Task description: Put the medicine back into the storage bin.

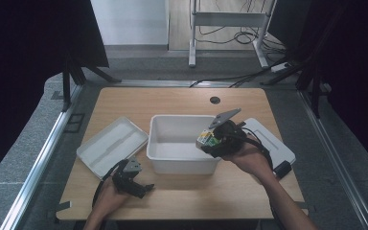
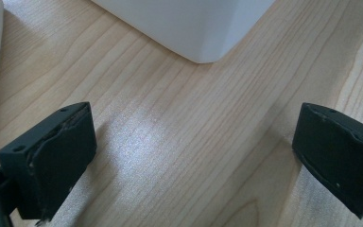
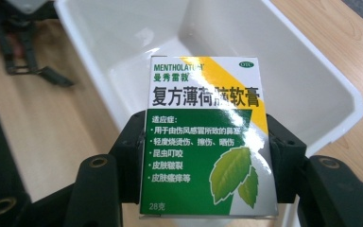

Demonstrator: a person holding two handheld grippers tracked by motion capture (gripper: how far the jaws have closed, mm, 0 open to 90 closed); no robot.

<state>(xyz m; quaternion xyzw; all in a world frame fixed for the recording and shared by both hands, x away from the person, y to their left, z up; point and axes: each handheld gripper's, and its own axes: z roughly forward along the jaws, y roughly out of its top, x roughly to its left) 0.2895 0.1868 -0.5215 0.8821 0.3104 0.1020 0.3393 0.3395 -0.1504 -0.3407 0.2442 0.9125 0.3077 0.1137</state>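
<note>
A small white, green and yellow medicine box (image 3: 207,137) printed with a green leaf sits clamped between the black jaws of my right gripper (image 3: 207,156). In the high view the right gripper (image 1: 210,140) holds that medicine box (image 1: 205,139) over the front right rim of the white bin (image 1: 182,163). The white bin (image 3: 312,90) lies below the box and looks bare inside. My left gripper (image 1: 146,188) rests low on the wooden table (image 1: 182,191) near its front left, jaws wide apart. Between its fingers (image 2: 52,161) is only bare wood, with a corner of the bin (image 2: 198,33) ahead.
A white lid (image 1: 111,143) lies flat on the table to the left of the bin. A second white flat piece (image 1: 273,143) lies to the right under my right arm, with a small black object (image 1: 282,168) at its front. A cable hole (image 1: 214,100) sits near the table's far edge.
</note>
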